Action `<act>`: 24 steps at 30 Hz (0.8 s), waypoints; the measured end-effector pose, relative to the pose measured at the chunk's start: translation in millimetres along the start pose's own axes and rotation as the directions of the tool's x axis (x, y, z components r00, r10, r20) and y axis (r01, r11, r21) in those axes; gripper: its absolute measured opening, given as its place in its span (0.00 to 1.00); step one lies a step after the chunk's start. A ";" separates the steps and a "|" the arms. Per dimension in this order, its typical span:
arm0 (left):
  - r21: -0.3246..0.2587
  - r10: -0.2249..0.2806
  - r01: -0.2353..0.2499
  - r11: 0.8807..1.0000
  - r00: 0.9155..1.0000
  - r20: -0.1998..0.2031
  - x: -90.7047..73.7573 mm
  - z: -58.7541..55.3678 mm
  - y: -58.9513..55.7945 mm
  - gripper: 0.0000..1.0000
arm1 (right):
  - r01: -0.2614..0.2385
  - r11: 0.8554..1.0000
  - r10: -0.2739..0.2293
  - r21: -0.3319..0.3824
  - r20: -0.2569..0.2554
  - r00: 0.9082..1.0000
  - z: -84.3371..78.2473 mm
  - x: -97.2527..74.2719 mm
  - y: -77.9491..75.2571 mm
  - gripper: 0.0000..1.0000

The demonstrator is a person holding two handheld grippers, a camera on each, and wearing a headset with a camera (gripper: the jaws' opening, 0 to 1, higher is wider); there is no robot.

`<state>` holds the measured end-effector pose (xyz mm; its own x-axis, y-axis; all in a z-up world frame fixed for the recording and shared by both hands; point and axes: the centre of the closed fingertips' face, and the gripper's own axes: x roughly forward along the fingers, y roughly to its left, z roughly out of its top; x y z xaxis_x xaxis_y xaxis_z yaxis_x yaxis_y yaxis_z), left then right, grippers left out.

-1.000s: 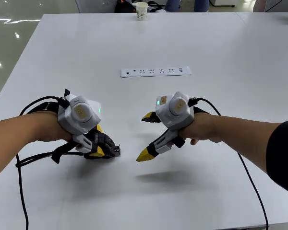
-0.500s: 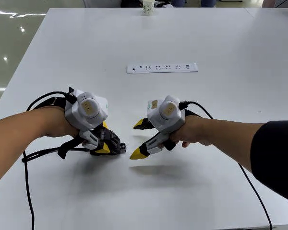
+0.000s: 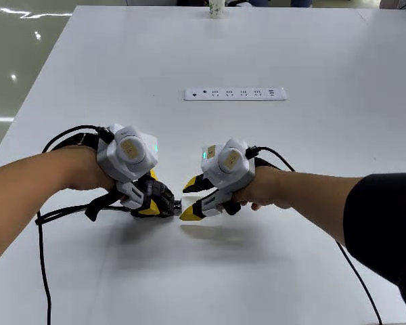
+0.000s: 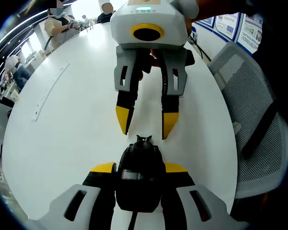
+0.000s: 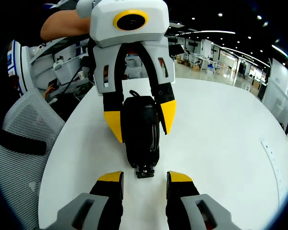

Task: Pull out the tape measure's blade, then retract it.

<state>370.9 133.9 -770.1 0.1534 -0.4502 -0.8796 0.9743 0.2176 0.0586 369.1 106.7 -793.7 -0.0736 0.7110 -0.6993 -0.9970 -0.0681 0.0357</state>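
My left gripper (image 3: 154,203) is shut on a black tape measure (image 3: 165,200) that rests low over the white table (image 3: 210,54). In the left gripper view its yellow-tipped jaws clamp the case (image 4: 139,177) from both sides. The blade's metal end hook (image 5: 145,171) sticks out of the case toward my right gripper (image 3: 189,200). That gripper is open, with its yellow fingertips (image 5: 110,176) on either side of the hook and small gaps still showing. From the left gripper view the right gripper (image 4: 145,120) faces me just past the hook (image 4: 144,139).
A white power strip (image 3: 235,93) lies further back on the table, and a paper cup (image 3: 217,8) stands at the far edge. Black cables (image 3: 44,217) trail from both grippers. A grey mesh chair (image 4: 240,72) stands beside the table.
My right gripper has moved left to the tape measure and now brackets the blade's hook. The left gripper has kept its hold on the case.
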 end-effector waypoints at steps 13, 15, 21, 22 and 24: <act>-0.007 0.000 0.000 1.000 1.000 0.005 -0.8 0.7 -0.9 0.31 | -0.007 0.999 0.006 -0.040 -0.035 0.999 1.7 11.3 -0.1 0.23; -0.008 0.000 0.000 1.000 1.000 0.007 -1.0 1.0 -1.3 0.31 | -0.005 0.999 0.003 -0.045 -0.041 0.999 1.6 13.3 -1.1 0.20; -0.011 0.001 -0.001 1.000 1.000 0.012 -1.2 1.6 -2.1 0.31 | -0.024 0.995 0.016 -0.098 -0.076 0.997 -2.0 17.9 0.9 0.13; -0.012 0.001 -0.001 1.000 1.000 0.013 -1.1 1.6 -1.9 0.31 | -0.025 0.995 0.018 -0.097 -0.079 0.997 -2.5 17.5 1.0 0.13; -0.012 0.002 -0.002 1.000 1.000 0.014 -0.9 1.5 -1.8 0.31 | -0.021 0.996 0.014 -0.084 -0.079 0.997 -2.5 17.0 1.1 0.13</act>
<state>369.3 132.6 -768.6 0.1579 -0.4621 -0.8727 0.9719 0.2289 0.0547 366.9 117.0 -807.3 -0.0859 0.6527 -0.7527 -0.9899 -0.1412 -0.0096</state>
